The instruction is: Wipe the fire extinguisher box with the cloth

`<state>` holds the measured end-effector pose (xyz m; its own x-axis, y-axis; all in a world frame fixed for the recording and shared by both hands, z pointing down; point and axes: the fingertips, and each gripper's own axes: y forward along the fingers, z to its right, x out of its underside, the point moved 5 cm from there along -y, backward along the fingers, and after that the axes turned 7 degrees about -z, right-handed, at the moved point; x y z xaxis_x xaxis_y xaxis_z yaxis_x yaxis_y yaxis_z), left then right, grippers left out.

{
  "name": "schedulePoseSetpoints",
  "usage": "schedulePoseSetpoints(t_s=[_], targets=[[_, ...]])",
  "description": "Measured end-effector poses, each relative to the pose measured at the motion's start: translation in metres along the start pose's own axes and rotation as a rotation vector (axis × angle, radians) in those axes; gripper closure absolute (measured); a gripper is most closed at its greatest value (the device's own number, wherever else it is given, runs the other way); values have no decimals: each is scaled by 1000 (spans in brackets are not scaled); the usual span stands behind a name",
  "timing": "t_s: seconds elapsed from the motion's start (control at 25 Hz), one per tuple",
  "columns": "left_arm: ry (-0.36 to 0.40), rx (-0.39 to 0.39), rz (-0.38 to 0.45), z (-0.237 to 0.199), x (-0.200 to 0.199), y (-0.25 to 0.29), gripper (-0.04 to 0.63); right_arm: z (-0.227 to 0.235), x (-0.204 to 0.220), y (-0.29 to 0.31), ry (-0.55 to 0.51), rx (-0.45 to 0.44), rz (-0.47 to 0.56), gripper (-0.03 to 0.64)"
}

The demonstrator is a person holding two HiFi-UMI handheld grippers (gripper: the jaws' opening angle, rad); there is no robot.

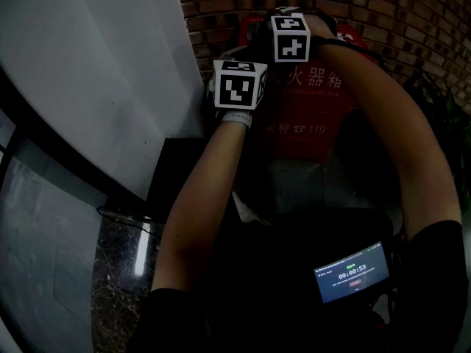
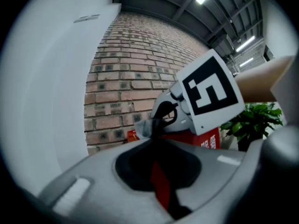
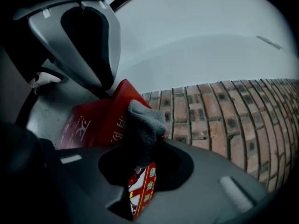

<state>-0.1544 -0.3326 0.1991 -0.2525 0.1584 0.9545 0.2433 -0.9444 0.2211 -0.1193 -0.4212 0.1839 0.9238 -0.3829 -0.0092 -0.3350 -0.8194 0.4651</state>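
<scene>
The fire extinguisher box (image 1: 313, 112) stands red against the brick wall (image 1: 401, 13), right beside a curved pale wall panel (image 1: 96, 65), with both of the person's bare forearms reaching down to its top. The right tool (image 3: 140, 164) is clamped on a grey cloth (image 3: 142, 125). The cloth bunches up out of the jaws and rests against the box's upper edge, and a strip of the box's printed label shows through the slit below it. The left tool (image 2: 159, 171) sits just beside it, lower and nearer the pale panel. Its jaws are drawn almost together, with a red sliver of the box between them (it looks pinched on the box's edge, though the contact itself is dim). In the left gripper view the right tool's marker cube (image 2: 210, 94) fills the middle, with the cloth poking out under it. A leafy green plant (image 2: 252, 122) stands off to the box's far side. Low in the head view, a small lit screen (image 1: 352, 272) glows in the dark at the person's front.
</scene>
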Motion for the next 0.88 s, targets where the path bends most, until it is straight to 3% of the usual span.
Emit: schedulePoseSetpoints(t_s=[0.88], targets=[[89, 95, -26, 115, -34, 39, 594, -33, 163, -44, 149, -1, -104, 551]])
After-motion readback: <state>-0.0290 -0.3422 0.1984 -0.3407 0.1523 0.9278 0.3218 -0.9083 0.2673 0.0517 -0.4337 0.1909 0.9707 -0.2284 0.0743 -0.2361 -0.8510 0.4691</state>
